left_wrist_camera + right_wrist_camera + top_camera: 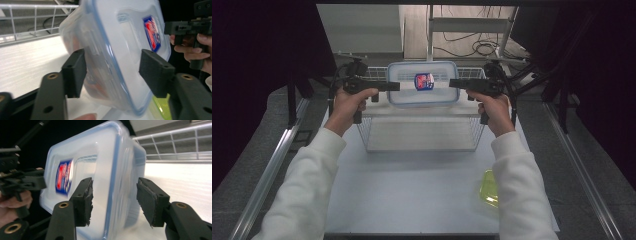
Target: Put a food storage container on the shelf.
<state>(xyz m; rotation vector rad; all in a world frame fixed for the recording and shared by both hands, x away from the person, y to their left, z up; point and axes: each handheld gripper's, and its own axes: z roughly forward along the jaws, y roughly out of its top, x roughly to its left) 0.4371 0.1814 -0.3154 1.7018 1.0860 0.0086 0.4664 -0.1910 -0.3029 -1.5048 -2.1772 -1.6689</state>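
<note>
A clear plastic container (423, 85) with a blue-rimmed lid and a red and blue label hangs in the air, its lid tipped toward me. My left gripper (398, 86) holds its left edge and my right gripper (451, 83) its right edge. In the left gripper view the jaws (113, 62) straddle the container (120, 50), one pad on the lid and one on the body. The right gripper view shows its jaws (115, 191) clamped the same way across the container (100, 170). Both gripper views are slightly blurred.
A white wire basket (364, 130) stands on the pale table (412, 195) just below and in front of the container. A yellow-green translucent object (489, 189) lies at the table's right front edge. Cables and a metal frame sit beyond the table.
</note>
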